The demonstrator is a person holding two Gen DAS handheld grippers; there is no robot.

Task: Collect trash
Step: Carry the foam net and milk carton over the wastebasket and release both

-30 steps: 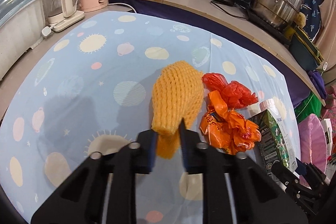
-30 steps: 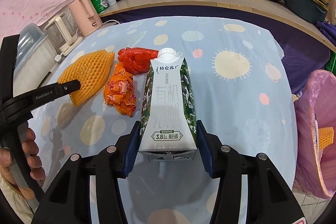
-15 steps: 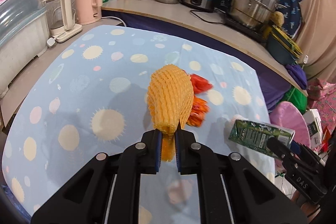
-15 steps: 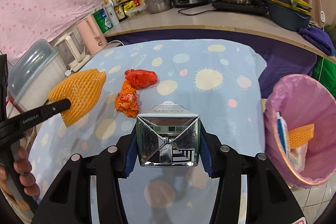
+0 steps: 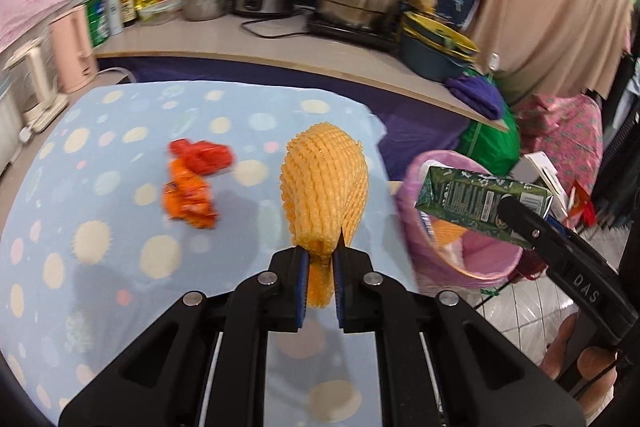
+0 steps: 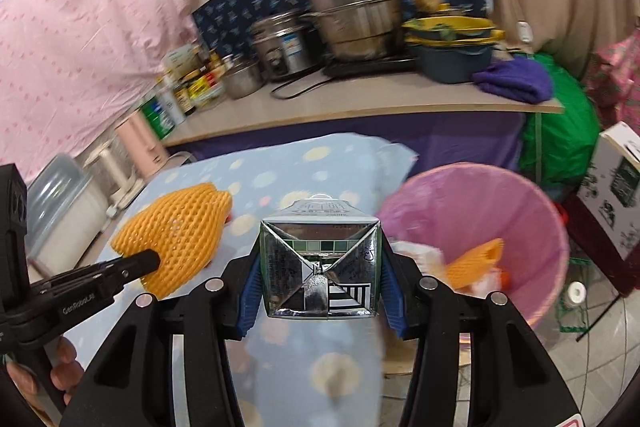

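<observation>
Trash is travelling toward the bin now: both pieces that were resting on the spotted tablecloth (image 5: pixel 100 227) a second ago are hanging in the air, so the drop is the step coming up, I'd judge.

Left tongs (image 5: pixel 320 287) are pinching the tail of one orange foam fruit net (image 5: pixel 324 195), jaws nearly together with only the foam between them; the net is sticking out ahead of the tips, above the cloth's near edge. Right tongs (image 6: pixel 318 283) are gripping one milk carton (image 6: pixel 320 267) across its sides, jaws spread as wide as the carton, its folded base facing the camera. Just beyond and to the right of those tips, the pink bin (image 6: pixel 540 219) is waiting, lower than the carton.

Counting: one net held, a second orange net (image 6: pixel 476 261) already lying in the bin; one carton; two crumpled wrappers, one red (image 5: pixel 202 155) and one orange (image 5: pixel 188 203), touching each other, lying ahead and left of the left tongs, not yet collected.
</observation>
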